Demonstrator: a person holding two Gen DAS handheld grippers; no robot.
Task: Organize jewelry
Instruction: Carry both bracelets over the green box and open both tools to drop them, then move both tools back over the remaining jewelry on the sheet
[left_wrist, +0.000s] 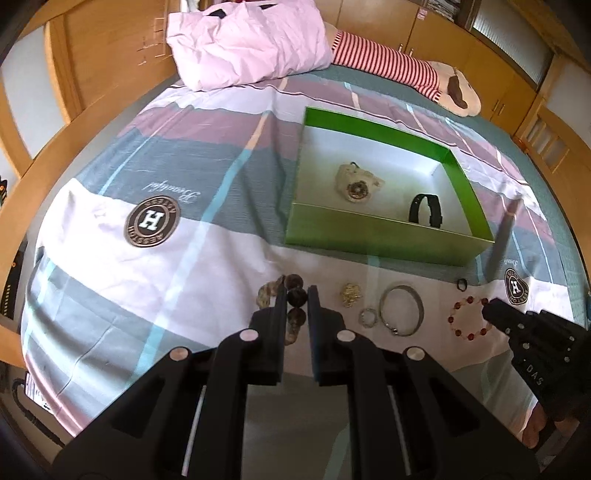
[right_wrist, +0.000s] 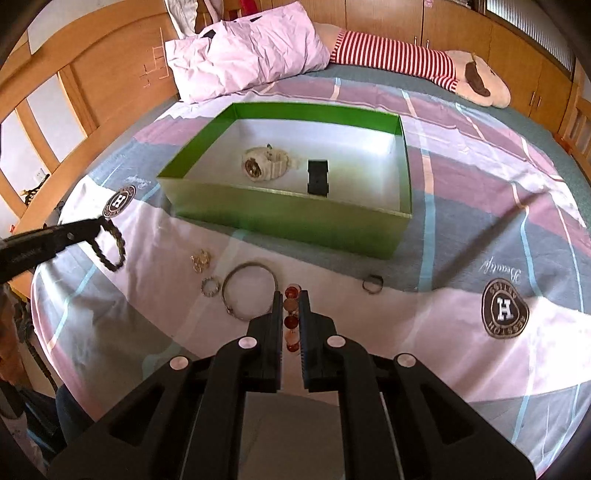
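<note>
A green box (left_wrist: 373, 234) (right_wrist: 288, 218) on the bed holds a white watch (left_wrist: 356, 182) (right_wrist: 264, 166) and a black band (left_wrist: 424, 208) (right_wrist: 317, 177). My left gripper (left_wrist: 297, 290) (right_wrist: 99, 221) is shut on a dark bead bracelet (left_wrist: 295, 295) (right_wrist: 110, 245) and lifts it off the bedspread. My right gripper (right_wrist: 291, 293) (left_wrist: 484, 304) is shut on a red and pink bead bracelet (right_wrist: 291, 317) (left_wrist: 467, 317). On the bedspread lie a gold chain (left_wrist: 350, 293) (right_wrist: 200, 259), a small sparkly ring (left_wrist: 368, 317) (right_wrist: 210, 286), a silver bangle (left_wrist: 400, 308) (right_wrist: 249, 291) and a dark ring (left_wrist: 461, 283) (right_wrist: 372, 283).
A pink pillow (left_wrist: 251, 40) (right_wrist: 251, 48) and a striped plush toy (left_wrist: 406, 70) (right_wrist: 424, 66) lie at the head of the bed. Wooden wardrobes (right_wrist: 480, 33) stand behind, and a wooden bed frame (left_wrist: 37, 184) runs along the left.
</note>
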